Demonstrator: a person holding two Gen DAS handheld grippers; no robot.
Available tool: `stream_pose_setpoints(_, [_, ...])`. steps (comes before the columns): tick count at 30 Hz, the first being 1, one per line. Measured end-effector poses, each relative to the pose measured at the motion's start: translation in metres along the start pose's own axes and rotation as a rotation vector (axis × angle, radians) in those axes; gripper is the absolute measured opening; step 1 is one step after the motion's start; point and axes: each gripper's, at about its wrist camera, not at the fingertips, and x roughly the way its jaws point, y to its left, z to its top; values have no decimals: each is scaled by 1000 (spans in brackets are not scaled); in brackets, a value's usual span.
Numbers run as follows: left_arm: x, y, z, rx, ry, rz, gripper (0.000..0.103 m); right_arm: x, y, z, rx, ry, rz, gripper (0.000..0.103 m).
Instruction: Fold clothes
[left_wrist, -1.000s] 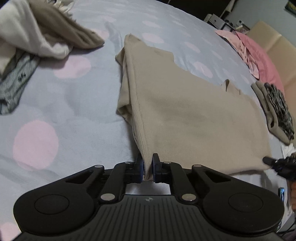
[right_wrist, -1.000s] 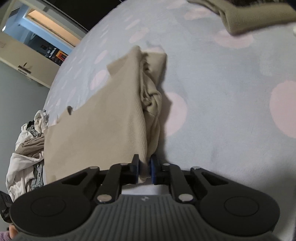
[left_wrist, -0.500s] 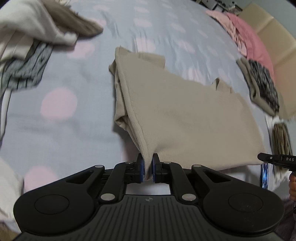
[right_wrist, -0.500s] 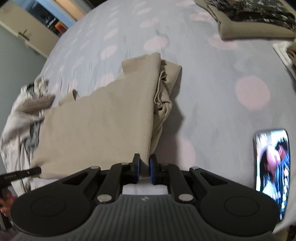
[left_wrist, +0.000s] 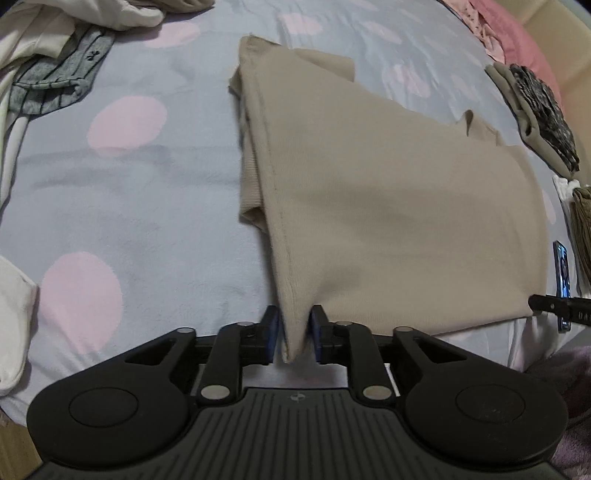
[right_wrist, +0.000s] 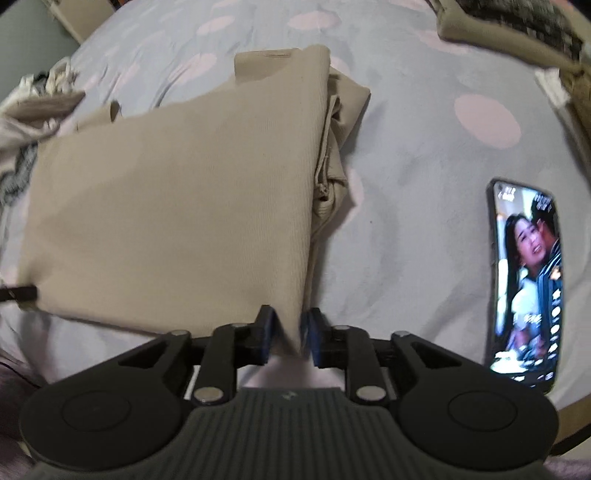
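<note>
A beige ribbed garment (left_wrist: 388, 206) lies folded flat on the dotted bed sheet (left_wrist: 129, 184). Its near left corner hangs between the parted fingers of my left gripper (left_wrist: 293, 339), which is open. In the right wrist view the same garment (right_wrist: 177, 206) has its near right corner between the parted fingers of my right gripper (right_wrist: 288, 339), also open. Bunched layers show along both side edges of the garment. Each gripper's tip shows at the edge of the other's view.
A lit phone (right_wrist: 524, 280) lies on the sheet right of the garment. Unfolded clothes (left_wrist: 55, 55) are heaped at the far left. A folded stack with a patterned piece on top (left_wrist: 535, 122) sits at the far right beside pink bedding (left_wrist: 517, 37).
Both grippers drew the garment's near edge back toward the bed's near side and lowered it. Their jaws, shut on the corners before, now stand parted.
</note>
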Motion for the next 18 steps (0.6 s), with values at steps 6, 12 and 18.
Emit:
stream_pose_setpoints(6, [-20, 0, 11, -6, -100, 21, 38, -23, 10, 8, -79, -119, -19, 46])
stream_pose_setpoints(12, [-34, -3, 25, -12, -215, 36, 42, -22, 9, 35, -16, -194, -1, 54])
stream_pose_setpoints(18, [-25, -14, 39, -12, -297, -11, 41, -14, -2, 56, 61, -215, 24, 56])
